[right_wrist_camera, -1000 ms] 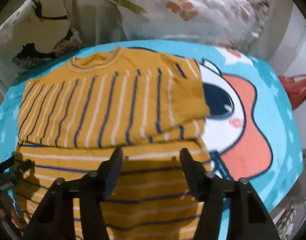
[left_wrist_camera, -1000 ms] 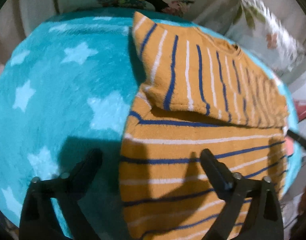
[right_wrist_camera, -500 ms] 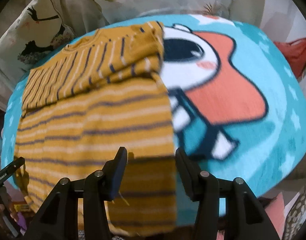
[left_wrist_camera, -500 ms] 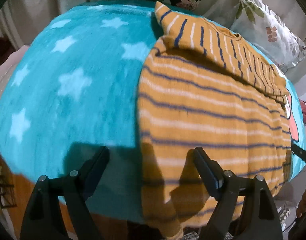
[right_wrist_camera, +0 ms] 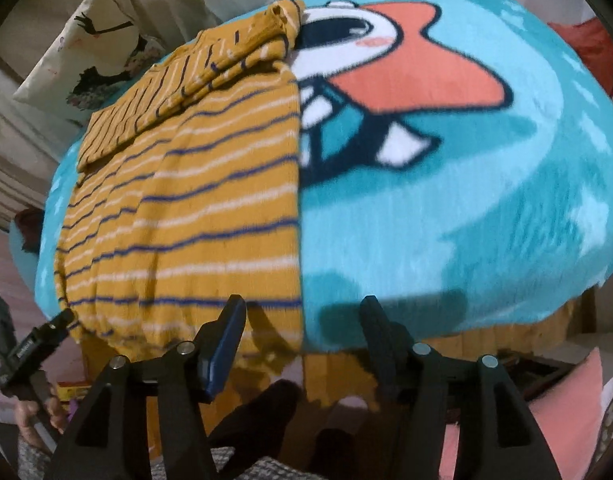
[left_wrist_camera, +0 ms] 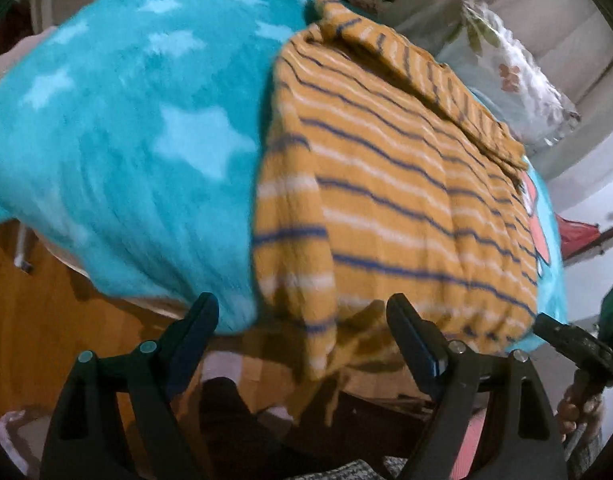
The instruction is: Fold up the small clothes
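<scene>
A small mustard-yellow sweater (left_wrist_camera: pixel 386 208) with blue and white stripes lies on a turquoise blanket (left_wrist_camera: pixel 118 140). Its sleeves are folded across the chest at the far end (left_wrist_camera: pixel 426 72). Its hem hangs over the blanket's near edge (left_wrist_camera: pixel 326 340). My left gripper (left_wrist_camera: pixel 302 328) is open and empty, just in front of the hem's left corner. In the right wrist view the sweater (right_wrist_camera: pixel 194 208) lies left of centre, and my right gripper (right_wrist_camera: pixel 302 328) is open and empty in front of the hem's right corner (right_wrist_camera: pixel 282 340).
The blanket (right_wrist_camera: pixel 446 220) carries white stars and a cartoon figure (right_wrist_camera: pixel 394 76). Printed pillows (left_wrist_camera: pixel 506 80) (right_wrist_camera: pixel 90 68) lie behind it. A wooden floor (left_wrist_camera: pixel 46 312) lies below the near edge. The other gripper shows at each view's edge (left_wrist_camera: pixel 578 348) (right_wrist_camera: pixel 30 348).
Both grippers have pulled back and dropped from over the sweater's middle to its hanging hem at the blanket's near edge. Both stayed open. The sweater has not moved.
</scene>
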The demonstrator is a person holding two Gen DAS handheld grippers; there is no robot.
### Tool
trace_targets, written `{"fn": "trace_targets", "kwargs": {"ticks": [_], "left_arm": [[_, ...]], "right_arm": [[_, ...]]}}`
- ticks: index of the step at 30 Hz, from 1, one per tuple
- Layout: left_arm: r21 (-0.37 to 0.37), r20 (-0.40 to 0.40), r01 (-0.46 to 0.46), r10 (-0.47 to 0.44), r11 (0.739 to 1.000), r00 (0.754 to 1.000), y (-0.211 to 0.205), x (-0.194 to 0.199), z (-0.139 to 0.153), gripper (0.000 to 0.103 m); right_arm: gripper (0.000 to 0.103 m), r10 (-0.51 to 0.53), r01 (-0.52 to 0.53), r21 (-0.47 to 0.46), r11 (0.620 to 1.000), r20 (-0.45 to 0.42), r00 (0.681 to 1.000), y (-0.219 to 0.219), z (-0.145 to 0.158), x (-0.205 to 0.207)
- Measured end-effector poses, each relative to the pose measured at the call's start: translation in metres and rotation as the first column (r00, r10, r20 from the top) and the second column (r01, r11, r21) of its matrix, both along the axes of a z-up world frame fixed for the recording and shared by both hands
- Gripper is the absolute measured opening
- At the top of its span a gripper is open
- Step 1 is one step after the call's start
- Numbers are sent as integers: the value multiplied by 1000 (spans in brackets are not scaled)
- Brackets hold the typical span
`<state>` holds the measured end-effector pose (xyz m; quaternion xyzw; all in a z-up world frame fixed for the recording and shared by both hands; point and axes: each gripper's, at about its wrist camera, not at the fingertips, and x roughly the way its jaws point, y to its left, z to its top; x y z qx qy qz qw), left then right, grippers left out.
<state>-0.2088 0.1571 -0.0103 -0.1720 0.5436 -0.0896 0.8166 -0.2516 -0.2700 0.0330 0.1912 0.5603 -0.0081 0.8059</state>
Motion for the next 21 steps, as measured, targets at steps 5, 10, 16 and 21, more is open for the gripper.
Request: {"fn": "trace_targets", "kwargs": {"ticks": [5, 10, 16, 21], "left_arm": [[-61, 8, 49, -48, 997, 999, -11, -5, -8, 85], [-114, -18, 50, -52, 992, 998, -12, -5, -24, 85], [-165, -72, 54, -66, 985, 995, -14, -8, -32, 47], [-150, -114, 38, -55, 988, 992, -5, -16, -34, 33]], "right_arm": [[66, 30, -29, 52, 998, -22, 999, 0, -12, -13], [68, 58, -56, 59, 997, -43, 997, 6, -19, -16], [70, 107, -104, 59, 993, -44, 993, 16, -28, -11], [71, 108, -103, 109, 989, -37, 993, 22, -43, -2]]}}
